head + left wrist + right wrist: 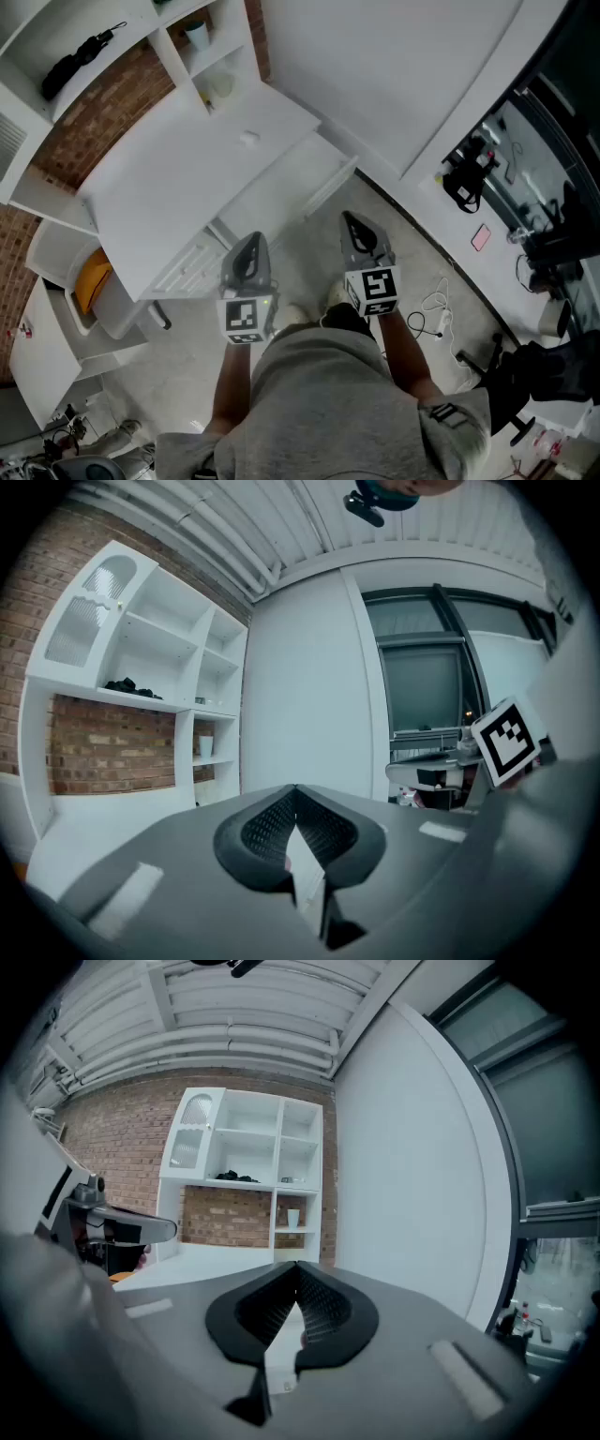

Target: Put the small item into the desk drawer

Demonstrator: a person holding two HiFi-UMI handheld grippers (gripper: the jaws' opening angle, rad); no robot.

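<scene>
A small pale item (248,138) lies on the white desk top (169,178), near its right end. Below the desk edge a white drawer (281,192) stands pulled out, its handle (327,190) facing me. Both grippers hang low over the floor, close to my body and short of the desk. The left gripper (251,241) is shut with nothing in it, and so is the right gripper (352,219). In the left gripper view the left gripper (295,791) has its tips meeting. The right gripper view shows the right gripper (298,1267) the same way.
White shelves above the desk hold a cup (197,36) and a black bundle (80,52). An orange thing (92,281) sits in a bin left of the desk. Cables (436,309) lie on the floor, a black chair (511,375) stands at right.
</scene>
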